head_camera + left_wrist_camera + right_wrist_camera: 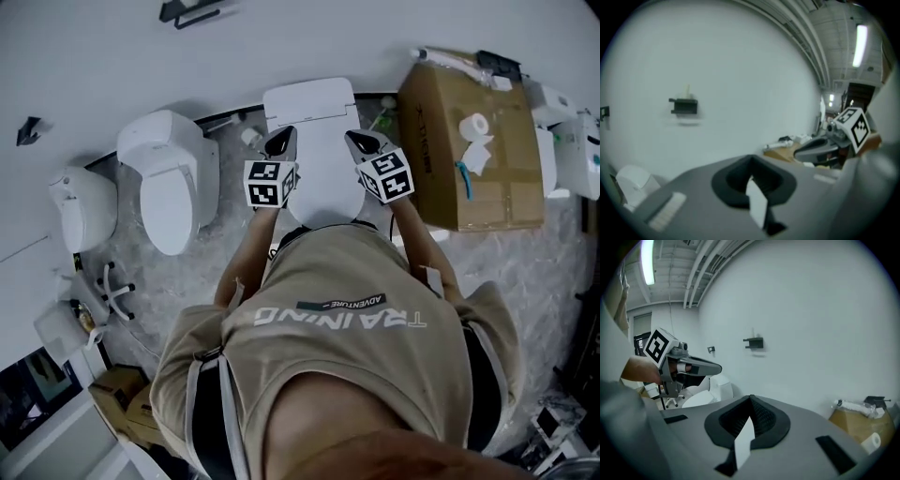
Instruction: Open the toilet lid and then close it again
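Before a white wall (pixel 94 56), left gripper (pixel 283 137) and right gripper (pixel 357 140) hover closed above the toilet lid (pixel 323 187).

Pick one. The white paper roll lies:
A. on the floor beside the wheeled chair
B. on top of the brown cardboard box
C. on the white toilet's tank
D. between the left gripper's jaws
B: the head view shows the white paper roll resting on the top face of the brown cardboard box, which stands to the right of the white toilet.
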Demonstrator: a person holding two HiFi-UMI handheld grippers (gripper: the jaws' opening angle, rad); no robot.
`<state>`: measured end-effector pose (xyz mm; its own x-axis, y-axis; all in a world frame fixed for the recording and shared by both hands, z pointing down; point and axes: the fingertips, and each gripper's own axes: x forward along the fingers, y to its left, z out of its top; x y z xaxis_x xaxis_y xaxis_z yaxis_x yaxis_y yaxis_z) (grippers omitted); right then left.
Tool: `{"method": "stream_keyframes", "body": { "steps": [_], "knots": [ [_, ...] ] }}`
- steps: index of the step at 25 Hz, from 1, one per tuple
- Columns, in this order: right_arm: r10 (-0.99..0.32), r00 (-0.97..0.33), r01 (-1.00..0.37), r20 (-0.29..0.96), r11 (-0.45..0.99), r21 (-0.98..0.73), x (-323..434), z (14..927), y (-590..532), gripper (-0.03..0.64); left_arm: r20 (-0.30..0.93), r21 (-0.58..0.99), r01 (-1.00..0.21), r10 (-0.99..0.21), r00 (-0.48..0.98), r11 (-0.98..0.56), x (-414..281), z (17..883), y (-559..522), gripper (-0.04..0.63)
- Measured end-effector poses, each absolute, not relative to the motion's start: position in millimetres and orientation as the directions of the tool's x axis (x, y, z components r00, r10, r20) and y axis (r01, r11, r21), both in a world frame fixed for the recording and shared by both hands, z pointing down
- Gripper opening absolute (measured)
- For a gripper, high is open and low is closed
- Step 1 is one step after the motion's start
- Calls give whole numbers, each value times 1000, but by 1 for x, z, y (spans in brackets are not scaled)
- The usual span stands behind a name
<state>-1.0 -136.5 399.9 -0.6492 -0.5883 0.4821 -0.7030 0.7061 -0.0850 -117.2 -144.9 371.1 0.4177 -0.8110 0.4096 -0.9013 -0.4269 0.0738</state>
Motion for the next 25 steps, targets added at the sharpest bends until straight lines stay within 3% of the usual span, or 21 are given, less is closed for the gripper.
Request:
{"method": "stream_keyframes", "body": {
  "steps": [17, 25],
  "knots": [
    [-733, -663, -717, 155, 681, 149, -30, 221, -180, 9, 95, -56, -898, -897, 431, -437, -142, 210, -180, 3],
    [-763, -642, -746, 76, 644, 168, -32, 197, -164, 9, -31, -133, -922, -928, 370, -363, -142, 180, -161, 3]
  ]
}}
